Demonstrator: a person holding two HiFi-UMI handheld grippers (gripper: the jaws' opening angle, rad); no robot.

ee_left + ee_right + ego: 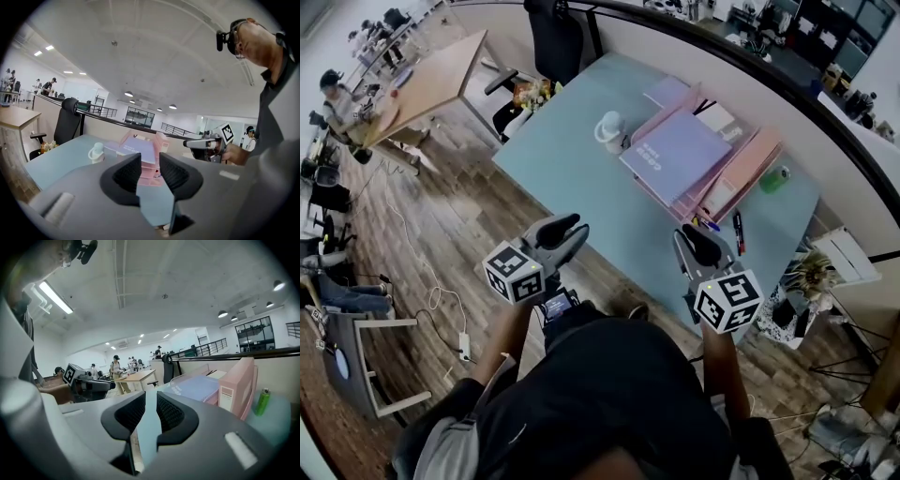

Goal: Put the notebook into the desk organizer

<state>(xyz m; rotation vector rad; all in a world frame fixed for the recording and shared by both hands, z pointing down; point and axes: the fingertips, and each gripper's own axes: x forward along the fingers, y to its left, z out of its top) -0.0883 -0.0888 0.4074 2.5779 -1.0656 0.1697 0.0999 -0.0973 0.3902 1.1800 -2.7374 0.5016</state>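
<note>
Beyond the right gripper (701, 247), notebook (675, 155) tops organizer (748, 169)

A black short-sleeved top (609, 394) is worn. The grey left claw (561, 229) and grey right claw (701, 246) are lined with black ribbed pads (124, 176) and capped with white black-marked cubes (514, 273).

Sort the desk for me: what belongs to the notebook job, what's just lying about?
Job: purple notebook; pink desk organizer; left tongs and right tongs, both shut and empty.
Lying about: white cup; green can; pens.
</note>
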